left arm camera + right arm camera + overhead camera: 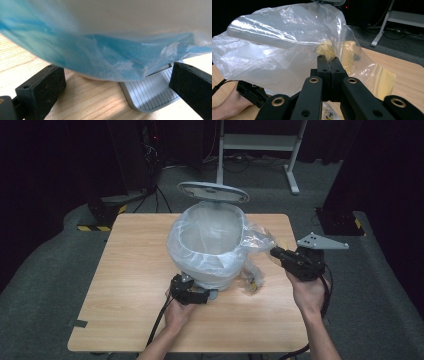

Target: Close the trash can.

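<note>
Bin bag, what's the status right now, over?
Right gripper shut on bin bag edge. Left gripper open astride the pedal at the bin's base. Lid up, nothing in the way.

Grey carpeted floor (47, 285), dim beyond the lit wooden bench (130, 270). White metal frame stand (292, 165) at the rear, cables (240, 162) beneath. Black equipment (135, 155) rear left, yellow-black hazard tape (92, 227) at its base.
</note>
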